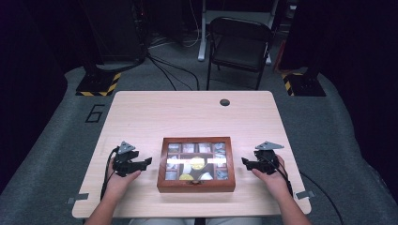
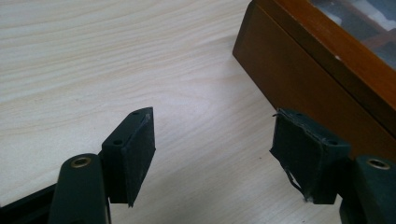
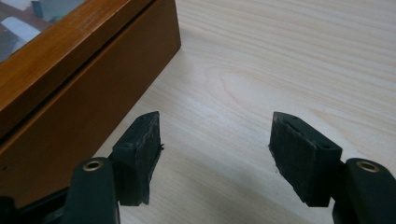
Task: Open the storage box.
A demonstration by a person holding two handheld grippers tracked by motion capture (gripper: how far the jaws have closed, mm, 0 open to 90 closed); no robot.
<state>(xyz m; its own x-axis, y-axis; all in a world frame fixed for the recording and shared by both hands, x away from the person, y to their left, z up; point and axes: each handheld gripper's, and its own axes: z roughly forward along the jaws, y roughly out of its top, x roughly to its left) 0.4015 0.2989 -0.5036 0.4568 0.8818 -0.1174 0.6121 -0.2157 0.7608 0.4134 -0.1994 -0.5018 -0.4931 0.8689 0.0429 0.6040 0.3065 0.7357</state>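
Nearest to the person, the two hands rest on the table [image 1: 141, 112], one at each side of the box [image 1: 196, 164]. The left gripper [image 1: 146, 162] points to the right, toward the left wall of the box, and its jaws stand apart with nothing between them; in the left gripper view the brown wall [image 2: 299, 84] lies just beyond the right jaw, close but not touching. The right gripper [image 1: 244, 162] points to the left in the same way — jaws apart, empty — and in the right gripper view the wall [image 3: 88, 88] is just beside the left jaw. The box sits in the middle of the near half of the table, its long axis running left to right, the lid shut, and small things show through the glass panes of the lid [image 1: 197, 159]. A small clasp [image 1: 195, 183] seems to sit on the front wall, though it is too small to tell well. Both grippers are about equally near, so I judge that the coming move — opening or lifting — can start from either side. Farther off, a chair [image 1: 239, 44] stands behind the table.
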